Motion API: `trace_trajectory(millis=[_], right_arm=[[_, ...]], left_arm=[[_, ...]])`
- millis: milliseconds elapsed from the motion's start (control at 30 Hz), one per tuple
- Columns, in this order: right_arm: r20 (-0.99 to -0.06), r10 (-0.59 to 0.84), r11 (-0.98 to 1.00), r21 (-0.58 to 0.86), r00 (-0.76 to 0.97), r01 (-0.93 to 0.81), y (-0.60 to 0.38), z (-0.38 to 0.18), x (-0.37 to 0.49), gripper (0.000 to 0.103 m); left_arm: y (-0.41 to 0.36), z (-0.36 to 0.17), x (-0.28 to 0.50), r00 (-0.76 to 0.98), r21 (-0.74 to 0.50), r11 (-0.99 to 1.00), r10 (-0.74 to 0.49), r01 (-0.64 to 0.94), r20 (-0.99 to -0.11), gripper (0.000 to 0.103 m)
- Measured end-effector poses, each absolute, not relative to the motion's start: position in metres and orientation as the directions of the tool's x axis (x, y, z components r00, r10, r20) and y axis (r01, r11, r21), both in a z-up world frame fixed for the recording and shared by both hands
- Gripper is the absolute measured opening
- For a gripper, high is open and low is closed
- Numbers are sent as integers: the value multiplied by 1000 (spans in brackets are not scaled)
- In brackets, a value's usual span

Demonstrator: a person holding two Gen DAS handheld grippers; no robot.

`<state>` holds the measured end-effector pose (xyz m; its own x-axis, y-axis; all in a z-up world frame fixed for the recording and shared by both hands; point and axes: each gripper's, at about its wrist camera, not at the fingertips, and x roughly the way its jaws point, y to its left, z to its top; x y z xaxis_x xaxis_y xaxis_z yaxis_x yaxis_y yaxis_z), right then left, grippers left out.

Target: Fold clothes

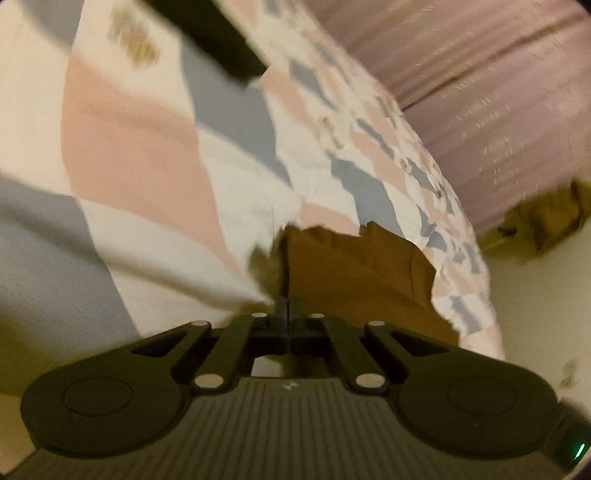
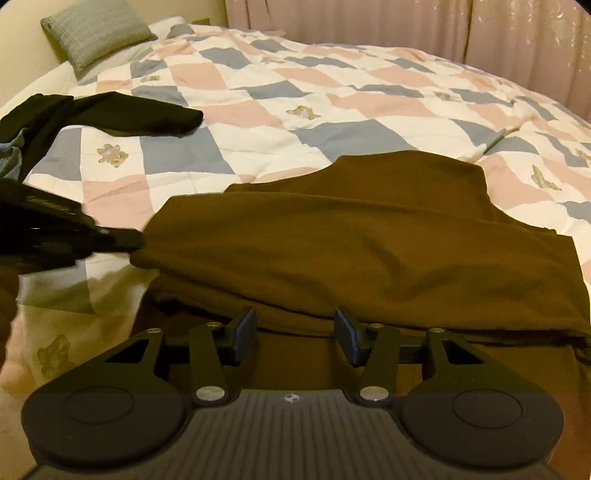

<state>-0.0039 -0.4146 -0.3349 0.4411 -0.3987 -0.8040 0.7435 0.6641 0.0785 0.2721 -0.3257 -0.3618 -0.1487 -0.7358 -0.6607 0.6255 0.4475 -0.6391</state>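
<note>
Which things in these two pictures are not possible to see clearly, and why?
- Brown fabric garment: near hem hidden under the right gripper, right wrist view.
- Left gripper: fingers closed, but motion blur hides what they pinch, left wrist view.
- Black garment: cut by the left edge, right wrist view.

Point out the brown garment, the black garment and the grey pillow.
brown garment (image 2: 369,251): right wrist view, middle of its spread cloth.
black garment (image 2: 140,114): right wrist view, its outstretched part.
grey pillow (image 2: 98,31): right wrist view, its face.
</note>
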Motion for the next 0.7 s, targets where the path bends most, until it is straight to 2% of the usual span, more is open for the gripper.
trace_trajectory(millis=[100,233,267,300,367,500,533,567,600,700], right_arm=[[-808,-390,676,75,442,733,-417,-338,2,49],[-806,-393,703,48,443,710,-413,-338,13,49],[-806,-391,708,46,445,705,-412,-338,15,50],[-807,-387,710,49,447,702,-411,-338,16,50],[-809,-376,713,58,451,698,-410,-339,18,51],[-807,-370,716,68,461,695,-409,-340,21,51],[-800,-372,723,68,470,688,-407,-338,22,51],[-792,-376,735,62,482,675,-406,-337,25,51],[-780,-382,753,48,495,656,-403,-335,29,51],[-747,-396,834,-48,534,550,-388,-330,54,51]], left_arm=[[-331,-369,281,-125,-610,474,-716,635,-687,0],[-342,-377,288,-185,-638,472,-698,608,-692,3],[-340,-378,289,-190,-647,479,-697,593,-691,15],[-338,-381,290,-200,-662,490,-698,567,-688,36],[-333,-389,293,-225,-704,515,-705,490,-673,44],[-331,-407,297,-250,-747,549,-716,375,-652,43],[-332,-410,297,-259,-757,545,-721,361,-643,40],[-334,-411,297,-270,-764,539,-723,354,-636,31],[-336,-410,298,-278,-766,531,-723,363,-633,26],[-334,-401,305,-258,-748,525,-719,407,-645,28]])
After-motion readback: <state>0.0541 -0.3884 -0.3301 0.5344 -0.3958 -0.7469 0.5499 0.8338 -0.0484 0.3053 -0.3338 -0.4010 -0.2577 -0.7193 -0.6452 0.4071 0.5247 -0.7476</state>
